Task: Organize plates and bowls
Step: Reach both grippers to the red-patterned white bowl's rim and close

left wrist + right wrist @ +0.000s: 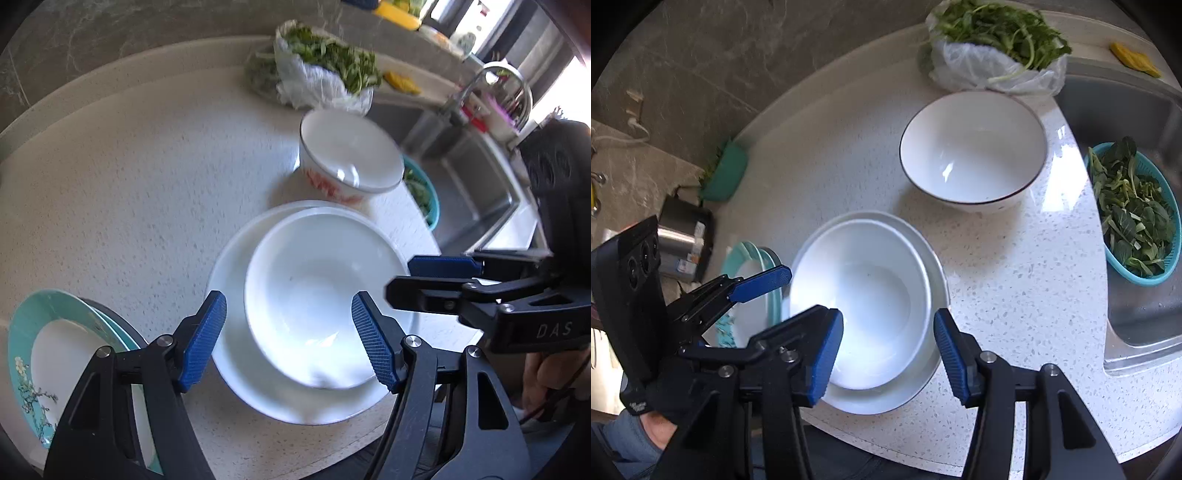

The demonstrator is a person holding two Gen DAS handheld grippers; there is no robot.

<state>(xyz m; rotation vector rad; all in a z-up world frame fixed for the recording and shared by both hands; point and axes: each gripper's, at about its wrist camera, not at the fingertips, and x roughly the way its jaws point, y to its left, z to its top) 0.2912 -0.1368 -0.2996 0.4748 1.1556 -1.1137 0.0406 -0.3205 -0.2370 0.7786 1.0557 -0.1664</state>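
A white bowl (864, 302) sits inside a white plate (931, 280) near the front edge of the table (1015, 295), so the two already make one pile. This looks like a finished stacking step: the bowl rests a little off-centre on the plate, closer to its far rim, and nothing holds it.

The left tongs (288, 339) are spread, with the blue pads on either side of the bowl and not touching it. The right tongs (888, 354) are spread too, and the bowl's near rim lies between their pads without contact. I judge that both were placed opposite each other because a wide bowl is easier to carry by two sides of its rim, and that they now stand apart to let it rest.

A second bowl (973, 151), with a dark rim and red marks on its outside, stands alone further back, near the bag of greens (997, 48) and beside the sink (1126, 110). It is probably the next piece for the pile, since its size seems close to the first one.

At the left part of the front edge, teal plates (26, 332) lie stacked, just beside the white plate. A teal basket (1167, 266) of leaves is in the sink, well apart from the dishes.
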